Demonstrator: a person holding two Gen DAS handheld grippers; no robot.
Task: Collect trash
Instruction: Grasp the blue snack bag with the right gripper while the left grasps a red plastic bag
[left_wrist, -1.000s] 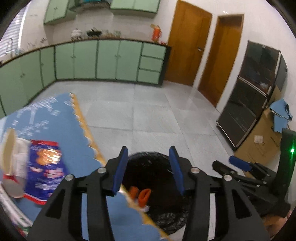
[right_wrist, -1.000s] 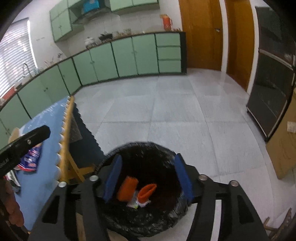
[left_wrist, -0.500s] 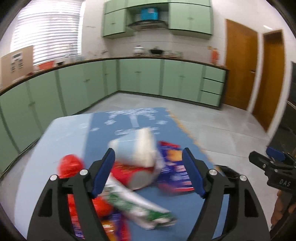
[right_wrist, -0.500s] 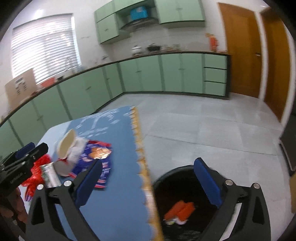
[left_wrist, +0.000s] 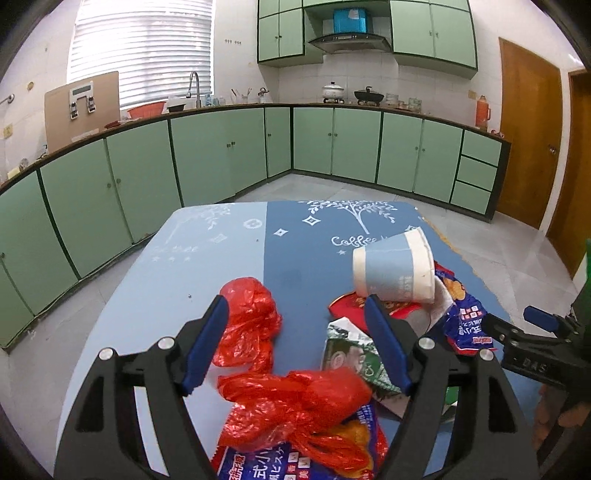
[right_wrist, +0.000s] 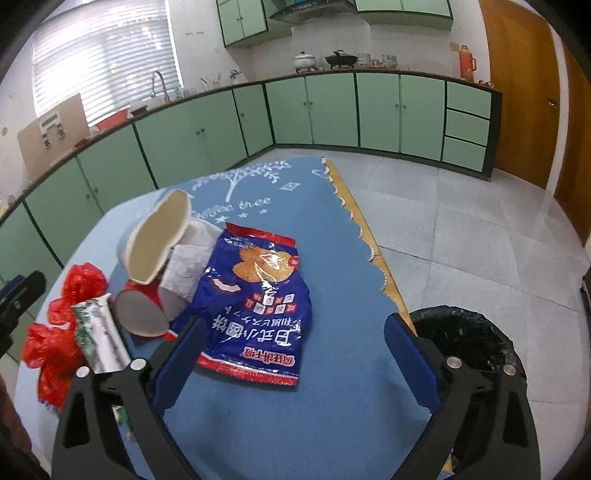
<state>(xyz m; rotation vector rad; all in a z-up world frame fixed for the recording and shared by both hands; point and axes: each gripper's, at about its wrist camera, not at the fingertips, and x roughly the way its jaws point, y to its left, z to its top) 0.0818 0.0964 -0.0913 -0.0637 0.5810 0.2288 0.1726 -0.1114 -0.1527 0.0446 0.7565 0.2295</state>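
Trash lies in a pile on the blue tablecloth (left_wrist: 229, 258). There are crumpled red plastic bags (left_wrist: 295, 402) (right_wrist: 55, 332), a tipped blue-and-white paper cup (left_wrist: 393, 266) (right_wrist: 155, 240), a red cup (right_wrist: 142, 317), a green-and-white wrapper (left_wrist: 351, 354) (right_wrist: 98, 338) and a blue snack bag (right_wrist: 258, 295) (left_wrist: 467, 321). My left gripper (left_wrist: 295, 343) is open and empty above the red bags. My right gripper (right_wrist: 291, 365) is open and empty over the near edge of the blue snack bag. The black-lined trash bin (right_wrist: 465, 339) stands on the floor right of the table.
Green cabinets (left_wrist: 221, 155) run along the far walls with a sink and pots on the counter. Wooden doors (left_wrist: 528, 129) are at the right. The tiled floor (right_wrist: 461, 221) lies beyond the table's right edge. The right gripper shows at the right of the left wrist view (left_wrist: 543, 354).
Both grippers have swung from over the trash bin back to the table. They now hang open over the trash pile, and the bin sits to the right.
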